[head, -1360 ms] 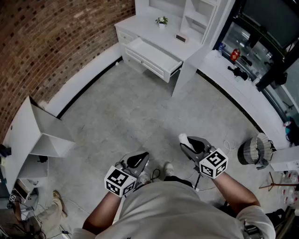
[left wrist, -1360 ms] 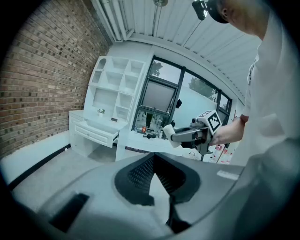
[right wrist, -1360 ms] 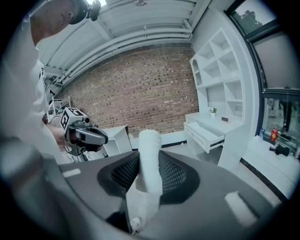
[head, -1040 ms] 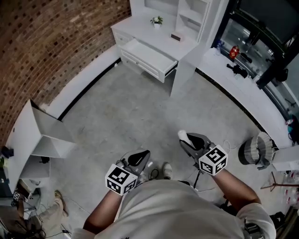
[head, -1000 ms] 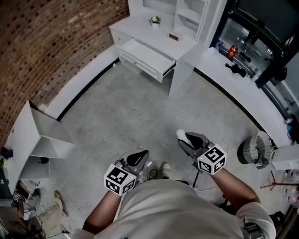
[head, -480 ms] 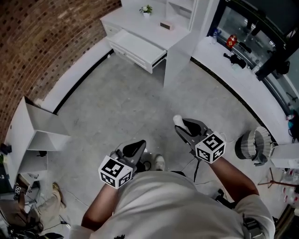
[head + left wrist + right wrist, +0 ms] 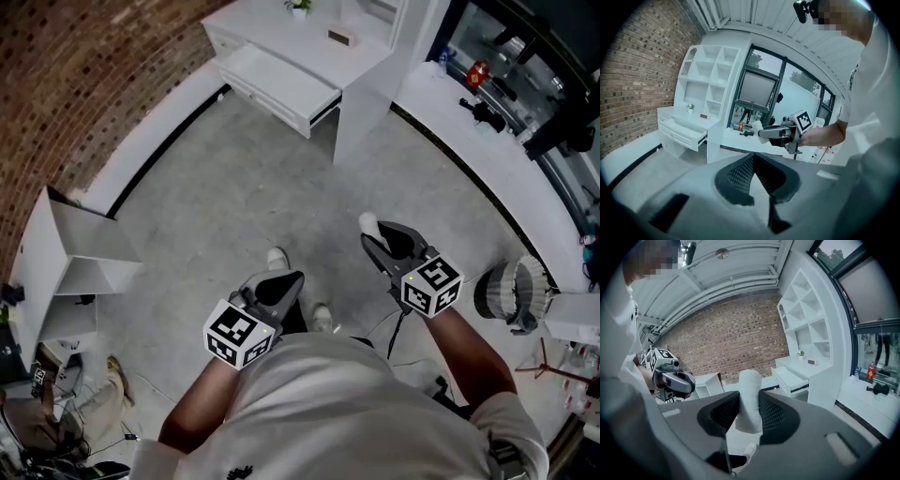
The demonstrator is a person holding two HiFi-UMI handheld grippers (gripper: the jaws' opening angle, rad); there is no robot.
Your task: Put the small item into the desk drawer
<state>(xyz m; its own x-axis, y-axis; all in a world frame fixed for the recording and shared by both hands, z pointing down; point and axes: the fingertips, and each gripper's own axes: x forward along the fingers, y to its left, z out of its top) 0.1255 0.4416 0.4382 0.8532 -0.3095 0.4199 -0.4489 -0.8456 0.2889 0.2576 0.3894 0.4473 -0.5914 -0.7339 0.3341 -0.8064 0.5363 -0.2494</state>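
A small white cylinder-shaped item (image 7: 749, 399) stands between the pads of my right gripper (image 7: 749, 412), which is shut on it. From above, that item (image 7: 368, 223) sticks out past the right gripper (image 7: 375, 239), over the floor. The white desk's drawer (image 7: 277, 82) stands pulled open at the top of the head view, well ahead of both grippers; it is also in the left gripper view (image 7: 682, 132) and the right gripper view (image 7: 791, 378). My left gripper (image 7: 281, 286) hangs lower left, shut with nothing between its jaws (image 7: 752, 158).
A brick wall (image 7: 84, 66) runs along the left with a low white open cabinet (image 7: 75, 253) before it. A white counter (image 7: 469, 122) with a red thing (image 7: 478, 75) curves along the right, and a round fan-like object (image 7: 509, 295) sits beyond the right gripper. A shoe (image 7: 277, 258) is stepping ahead.
The person has stepped toward the desk, so the open drawer lies nearer the top edge, and a shoe has come forward. Both grippers keep their pose; the right one still holds the white item.
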